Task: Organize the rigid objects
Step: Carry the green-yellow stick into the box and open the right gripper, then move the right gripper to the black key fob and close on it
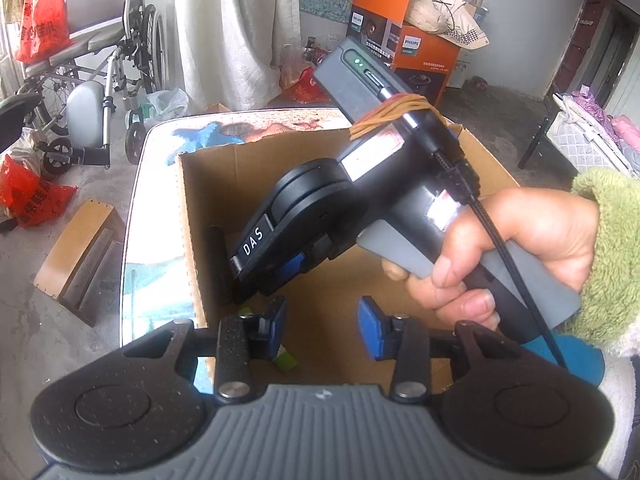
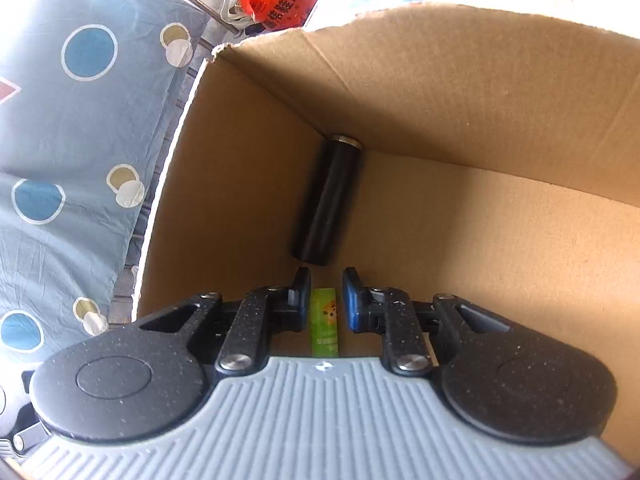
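An open cardboard box (image 2: 460, 92) holds a black cylinder (image 2: 328, 200) lying in its corner and a small green packet (image 2: 325, 320) on its floor. My right gripper (image 2: 326, 284) hangs inside the box, directly over the green packet, fingers apart and not touching it. My left gripper (image 1: 324, 320) is open and empty above the box's near edge (image 1: 192, 240). The right gripper's body (image 1: 304, 216), held by a hand, fills the box opening in the left wrist view; part of the green packet (image 1: 286, 358) shows there by the left finger (image 1: 276, 320).
The box sits on a table with a printed cover (image 1: 160, 280). A wheelchair (image 1: 92, 80), red bags (image 1: 28, 196), a wooden stool (image 1: 80, 260) and an orange Philips carton (image 1: 416, 52) stand around. A dotted blue cloth (image 2: 80, 140) lies left of the box.
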`<state>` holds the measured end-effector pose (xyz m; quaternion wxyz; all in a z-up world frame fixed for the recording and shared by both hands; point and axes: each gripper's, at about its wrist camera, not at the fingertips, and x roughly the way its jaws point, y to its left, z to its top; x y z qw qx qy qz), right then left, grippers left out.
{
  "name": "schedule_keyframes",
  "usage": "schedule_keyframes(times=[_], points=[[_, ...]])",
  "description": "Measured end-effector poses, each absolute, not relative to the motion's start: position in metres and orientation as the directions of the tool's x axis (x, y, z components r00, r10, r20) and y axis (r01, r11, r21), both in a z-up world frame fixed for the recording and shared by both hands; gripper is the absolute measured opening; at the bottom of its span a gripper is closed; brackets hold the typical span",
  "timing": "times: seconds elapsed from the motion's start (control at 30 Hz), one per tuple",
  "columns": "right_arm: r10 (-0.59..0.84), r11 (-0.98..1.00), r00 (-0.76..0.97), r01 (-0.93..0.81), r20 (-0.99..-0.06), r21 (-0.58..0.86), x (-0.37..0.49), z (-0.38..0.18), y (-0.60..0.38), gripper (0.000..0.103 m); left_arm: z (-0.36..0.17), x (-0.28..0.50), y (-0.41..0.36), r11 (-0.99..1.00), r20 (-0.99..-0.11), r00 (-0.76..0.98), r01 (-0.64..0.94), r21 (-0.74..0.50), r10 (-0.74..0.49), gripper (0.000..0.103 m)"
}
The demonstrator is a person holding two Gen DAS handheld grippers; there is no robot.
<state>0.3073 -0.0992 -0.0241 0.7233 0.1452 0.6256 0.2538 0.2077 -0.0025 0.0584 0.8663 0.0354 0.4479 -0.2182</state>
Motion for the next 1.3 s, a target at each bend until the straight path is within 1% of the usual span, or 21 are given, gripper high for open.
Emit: schedule_keyframes(times=[0.03, 0.07, 0.17, 0.3, 0.43, 0.53, 0.63, 0.67, 0.77, 0.83, 0.93, 1.0, 1.03, 1.1, 1.3], points=[[0.555, 0.826, 0.099, -0.180, -0.826, 0.534, 0.305, -0.021, -0.101, 0.027, 0.061, 0.205, -0.002, 0.903, -0.785, 0.511, 0.409, -0.136, -0.349, 0.043], [0.563, 0.822, 0.114, -0.175, -0.819, 0.541, 0.303, -0.015, -0.103, 0.030, 0.064, 0.202, 0.000, 0.902, -0.776, 0.521, 0.408, -0.140, -0.356, 0.045], [0.584, 0.810, 0.155, -0.172, -0.796, 0.561, 0.290, 0.006, -0.117, 0.032, 0.076, 0.190, 0.005, 0.899, -0.741, 0.554, 0.408, -0.156, -0.380, 0.046], [0.617, 0.787, 0.247, -0.220, -0.748, 0.576, 0.253, 0.046, -0.145, 0.033, 0.095, 0.162, 0.012, 0.895, -0.685, 0.609, 0.422, -0.147, -0.400, 0.050], [0.642, 0.766, 0.358, -0.260, -0.678, 0.588, 0.210, 0.096, -0.205, 0.034, 0.108, 0.124, 0.015, 0.883, -0.633, 0.646, 0.450, -0.136, -0.427, 0.056], [0.636, 0.766, 0.452, -0.277, -0.625, 0.580, 0.156, 0.122, -0.244, 0.036, 0.106, 0.095, 0.010, 0.861, -0.610, 0.645, 0.491, -0.132, -0.460, 0.062], [0.613, 0.777, 0.533, -0.274, -0.583, 0.566, 0.090, 0.127, -0.281, 0.038, 0.091, 0.073, 0.001, 0.835, -0.616, 0.614, 0.533, -0.136, -0.493, 0.073], [0.603, 0.782, 0.556, -0.270, -0.572, 0.562, 0.066, 0.124, -0.294, 0.038, 0.082, 0.066, -0.006, 0.824, -0.630, 0.593, 0.549, -0.140, -0.502, 0.078], [0.564, 0.803, 0.595, -0.233, -0.572, 0.549, 0.012, 0.101, -0.312, 0.038, 0.054, 0.054, -0.026, 0.799, -0.678, 0.533, 0.585, -0.136, -0.506, 0.082], [0.531, 0.821, 0.599, -0.191, -0.599, 0.538, -0.015, 0.070, -0.313, 0.038, 0.033, 0.047, -0.040, 0.796, -0.710, 0.509, 0.593, -0.122, -0.487, 0.084], [0.506, 0.837, 0.575, -0.150, -0.643, 0.526, -0.033, 0.022, -0.294, 0.038, 0.006, 0.040, -0.063, 0.797, -0.755, 0.501, 0.602, -0.047, -0.422, 0.085], [0.444, 0.876, 0.579, -0.122, -0.684, 0.466, -0.042, -0.001, -0.279, 0.038, -0.009, 0.034, -0.076, 0.796, -0.773, 0.512, 0.605, 0.014, -0.375, 0.084], [0.424, 0.886, 0.585, -0.108, -0.691, 0.452, -0.045, -0.007, -0.278, 0.038, -0.012, 0.032, -0.081, 0.796, -0.776, 0.517, 0.605, 0.033, -0.361, 0.084], [0.418, 0.877, 0.591, -0.064, -0.690, 0.476, -0.044, -0.018, -0.278, 0.037, -0.018, 0.030, -0.089, 0.786, -0.776, 0.529, 0.615, 0.070, -0.345, 0.084], [0.396, 0.805, 0.652, 0.092, -0.646, 0.586, -0.027, -0.033, -0.303, 0.037, -0.015, 0.031, -0.117, 0.742, -0.744, 0.542, 0.664, 0.094, -0.391, 0.082]])
